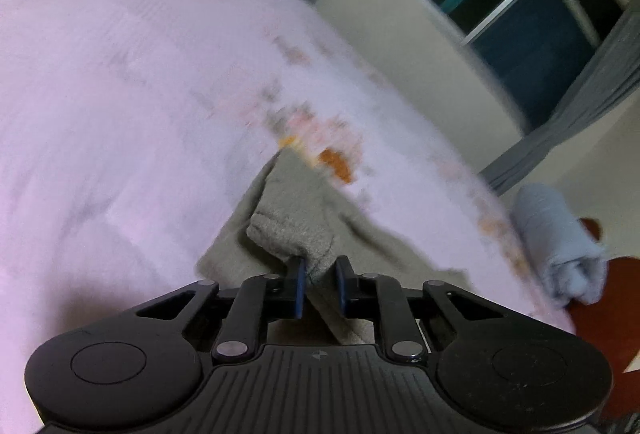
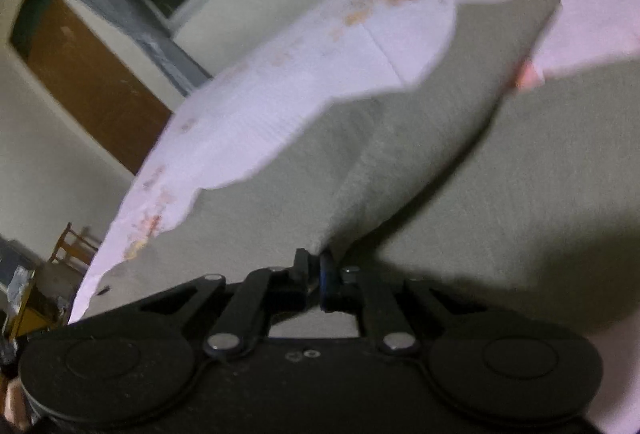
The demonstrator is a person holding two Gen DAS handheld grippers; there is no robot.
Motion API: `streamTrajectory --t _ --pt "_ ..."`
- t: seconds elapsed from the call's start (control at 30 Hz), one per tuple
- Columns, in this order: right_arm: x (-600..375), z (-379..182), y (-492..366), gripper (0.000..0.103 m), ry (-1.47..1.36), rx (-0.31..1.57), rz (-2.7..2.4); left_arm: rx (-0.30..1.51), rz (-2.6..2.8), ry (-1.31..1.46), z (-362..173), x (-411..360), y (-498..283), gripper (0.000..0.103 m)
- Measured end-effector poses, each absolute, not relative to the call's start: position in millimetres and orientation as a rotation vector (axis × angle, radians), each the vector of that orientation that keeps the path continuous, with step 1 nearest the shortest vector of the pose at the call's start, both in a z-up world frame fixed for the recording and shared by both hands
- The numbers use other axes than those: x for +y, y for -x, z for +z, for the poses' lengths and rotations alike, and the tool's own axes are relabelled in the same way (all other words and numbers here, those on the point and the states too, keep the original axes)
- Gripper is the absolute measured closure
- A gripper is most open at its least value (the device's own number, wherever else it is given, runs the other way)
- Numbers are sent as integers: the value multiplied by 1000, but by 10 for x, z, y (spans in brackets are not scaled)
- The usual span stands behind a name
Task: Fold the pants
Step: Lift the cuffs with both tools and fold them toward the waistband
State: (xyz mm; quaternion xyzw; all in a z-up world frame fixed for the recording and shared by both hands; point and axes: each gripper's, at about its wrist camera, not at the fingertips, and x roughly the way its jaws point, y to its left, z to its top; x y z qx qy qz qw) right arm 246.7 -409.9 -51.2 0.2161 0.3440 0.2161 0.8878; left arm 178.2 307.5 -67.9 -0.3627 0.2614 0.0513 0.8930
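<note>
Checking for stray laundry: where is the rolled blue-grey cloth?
In the left wrist view, the rolled blue-grey cloth sits at far right, at the pink bedsheet's edge, below the window.

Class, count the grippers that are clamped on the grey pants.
2: the left gripper pinches a bunched edge of the grey pants; the right gripper pinches a raised fold.

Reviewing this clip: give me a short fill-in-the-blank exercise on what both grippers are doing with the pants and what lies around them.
1. The left gripper is shut on a fold of the ____ pants.
2. The pants lie on a pale ____ bedsheet.
3. In the right wrist view, the right gripper is ____ on the pants.
4. At the sheet's right edge in the left wrist view sits a rolled ____ cloth.

Missing words: grey; pink; shut; blue
</note>
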Motion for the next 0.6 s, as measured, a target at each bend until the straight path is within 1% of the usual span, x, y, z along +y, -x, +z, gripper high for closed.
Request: streamTrajectory --t 0.07,0.13,0.2,0.27,0.37,0.5,0.6 --pt "-4106 -354 -2334 103 -421 677 479 509 88 747 -574 3127 -1761 87" --pt "-4080 -284 -2200 103 -388 666 496 524 67 760 -571 3197 -1766 88" --pt "-4065 -356 -2130 103 -373 696 489 595 72 747 -684 3222 -1795 88" --pt "-4082 -575 -2143 103 -392 750 461 677 96 719 -883 3209 -1802 87" --pt "-4114 -825 -2165 103 -451 798 422 654 94 774 -997 3234 -1700 87" --pt "-4113 -717 -2105 103 -463 740 432 619 89 711 -837 3173 -1678 87" --pt "-4094 -716 -2191 103 -432 767 429 696 113 656 -914 3125 -1771 86"
